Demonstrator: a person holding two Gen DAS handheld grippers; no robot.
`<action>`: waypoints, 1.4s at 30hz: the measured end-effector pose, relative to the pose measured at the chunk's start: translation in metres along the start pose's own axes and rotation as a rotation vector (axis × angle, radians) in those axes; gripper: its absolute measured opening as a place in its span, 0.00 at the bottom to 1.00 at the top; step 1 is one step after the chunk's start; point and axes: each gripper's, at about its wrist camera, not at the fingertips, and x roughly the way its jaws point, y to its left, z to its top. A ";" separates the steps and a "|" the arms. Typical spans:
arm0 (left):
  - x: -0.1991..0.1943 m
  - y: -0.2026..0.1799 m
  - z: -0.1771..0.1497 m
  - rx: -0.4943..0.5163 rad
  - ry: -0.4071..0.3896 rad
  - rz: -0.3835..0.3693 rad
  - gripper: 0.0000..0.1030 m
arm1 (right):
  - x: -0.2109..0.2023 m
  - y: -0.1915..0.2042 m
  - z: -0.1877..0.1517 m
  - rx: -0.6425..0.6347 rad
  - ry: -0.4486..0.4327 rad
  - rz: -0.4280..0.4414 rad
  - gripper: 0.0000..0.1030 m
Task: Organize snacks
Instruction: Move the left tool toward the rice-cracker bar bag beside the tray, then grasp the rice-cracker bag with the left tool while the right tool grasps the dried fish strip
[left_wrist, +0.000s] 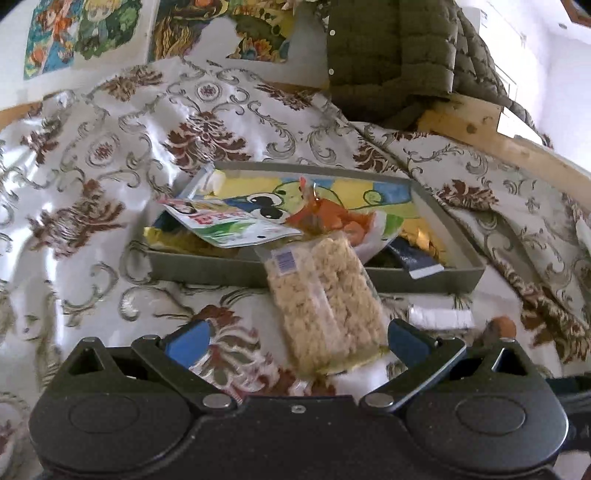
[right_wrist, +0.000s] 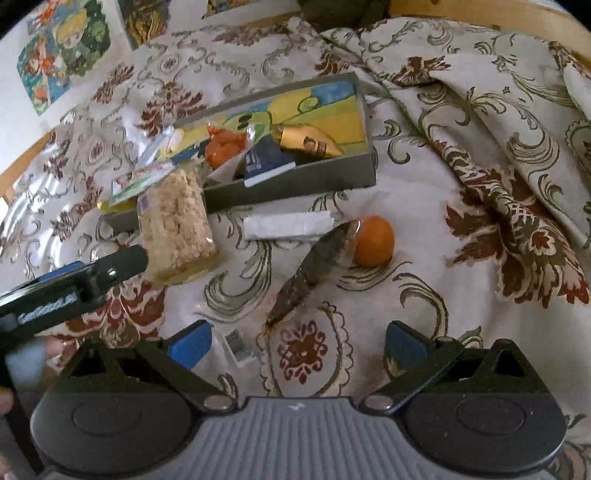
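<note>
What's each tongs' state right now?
Left tongs: open, rice-crisp packet lying between the fingers, not gripped.
Right tongs: open, holding nothing.

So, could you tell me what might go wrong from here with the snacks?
1. The rice cake pack leans on the box's front wall, half in and half out; with the left gripper open around its lower end, it may slide back onto the cloth.
2. The box already looks crowded at that end, with a white pouch overhanging the rim, so pushing the pack in could knock it out.
3. The orange beside the dark fish-shaped packet may roll if nudged.
</note>
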 end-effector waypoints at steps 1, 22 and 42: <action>0.004 0.001 0.001 -0.009 0.003 -0.015 0.99 | 0.000 0.000 0.000 0.000 -0.005 0.002 0.99; 0.061 -0.011 0.004 -0.048 0.100 -0.072 0.97 | 0.022 0.011 0.009 -0.045 -0.066 -0.023 0.41; 0.040 -0.010 -0.001 -0.114 0.103 -0.078 0.76 | 0.025 0.012 0.015 -0.054 -0.065 -0.018 0.29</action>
